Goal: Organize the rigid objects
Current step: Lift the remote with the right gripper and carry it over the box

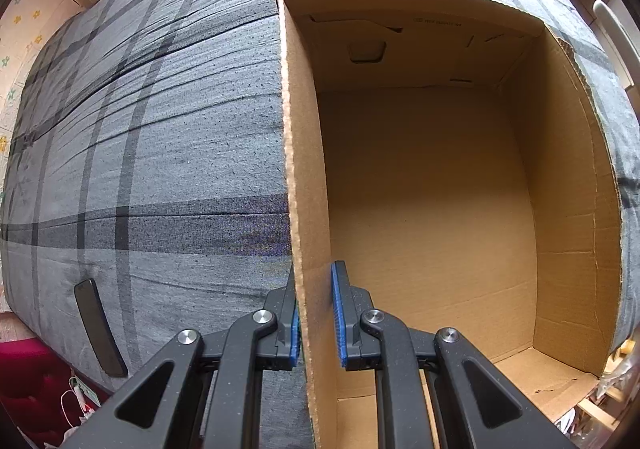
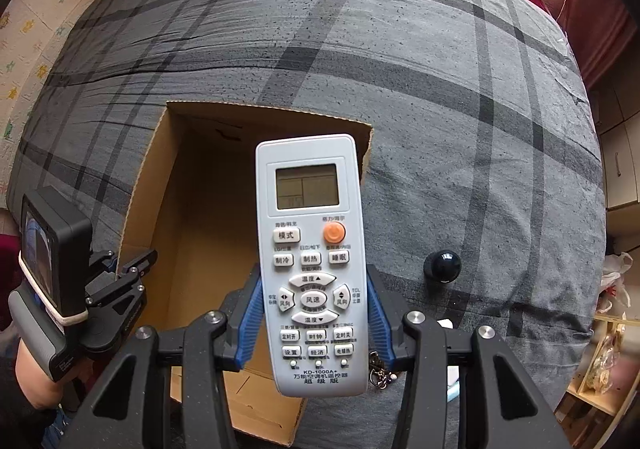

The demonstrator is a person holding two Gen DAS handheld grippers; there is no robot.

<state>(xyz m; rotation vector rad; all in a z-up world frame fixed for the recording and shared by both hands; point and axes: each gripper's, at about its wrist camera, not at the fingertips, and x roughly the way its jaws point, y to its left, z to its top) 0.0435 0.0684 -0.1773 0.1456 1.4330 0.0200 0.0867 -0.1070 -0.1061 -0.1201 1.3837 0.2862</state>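
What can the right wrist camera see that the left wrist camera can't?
Only the right wrist view shows the white remote squeezed in the right gripper, a dark ball on the bed, and the left gripper from outside. Only the left wrist view shows the black phone and the left gripper's fingers straddling the box wall. Both show the cardboard box and grey plaid bedcover.

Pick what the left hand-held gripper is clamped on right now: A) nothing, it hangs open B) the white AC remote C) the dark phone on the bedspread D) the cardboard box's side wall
D: in the left wrist view the left hand-held gripper has its blue pads on either side of the cardboard box wall; the remote sits in the right hand-held gripper.
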